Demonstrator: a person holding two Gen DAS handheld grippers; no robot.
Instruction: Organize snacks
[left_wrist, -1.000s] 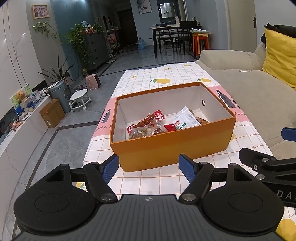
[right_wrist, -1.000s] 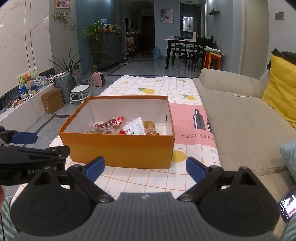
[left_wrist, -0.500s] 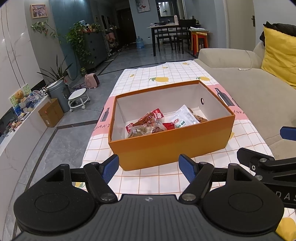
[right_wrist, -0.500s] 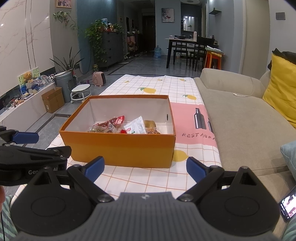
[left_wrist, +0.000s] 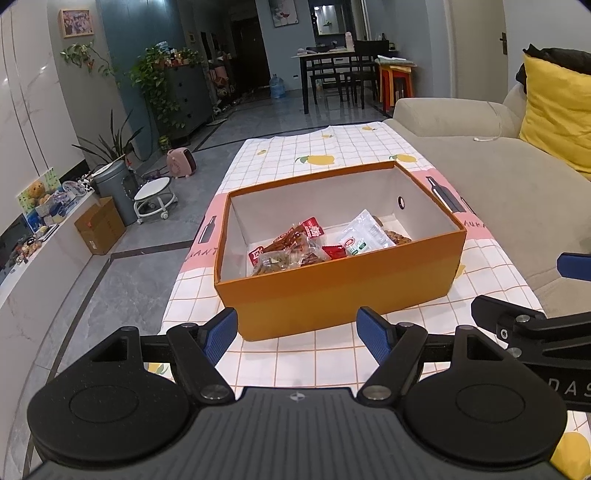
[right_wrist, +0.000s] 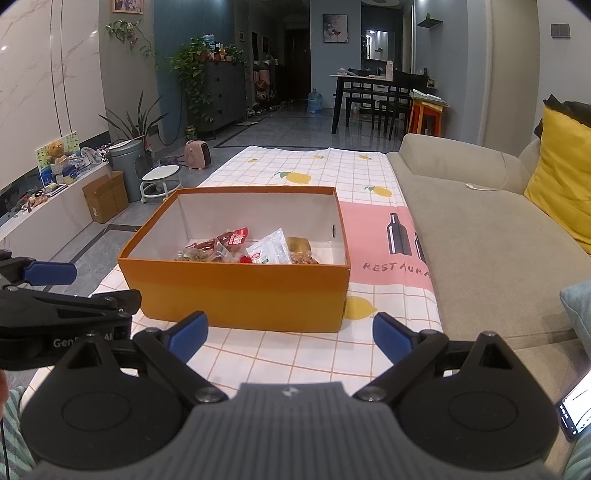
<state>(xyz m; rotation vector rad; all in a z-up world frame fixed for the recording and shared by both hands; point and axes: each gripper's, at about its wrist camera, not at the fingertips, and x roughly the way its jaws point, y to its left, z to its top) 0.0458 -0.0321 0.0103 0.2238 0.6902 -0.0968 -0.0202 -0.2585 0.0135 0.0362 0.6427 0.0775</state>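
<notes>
An orange box (left_wrist: 340, 291) stands open on the checked tablecloth (left_wrist: 325, 354); it also shows in the right wrist view (right_wrist: 236, 295). Inside lie several snack packets: red ones (left_wrist: 295, 240) and a white one (left_wrist: 364, 236), seen too in the right wrist view as red packets (right_wrist: 225, 242) and a white packet (right_wrist: 271, 251). My left gripper (left_wrist: 297, 332) is open and empty just in front of the box. My right gripper (right_wrist: 290, 332) is open and empty, also in front of the box. Each gripper shows at the edge of the other's view.
A beige sofa (right_wrist: 491, 236) with a yellow cushion (right_wrist: 561, 177) runs along the right of the table. A phone (right_wrist: 576, 406) lies at the lower right. A cardboard box (left_wrist: 99, 225), bin and small stool stand on the floor at the left.
Both grippers have barely moved; the left view has shifted slightly, with the box a little higher and further left in frame. Both stay open.
</notes>
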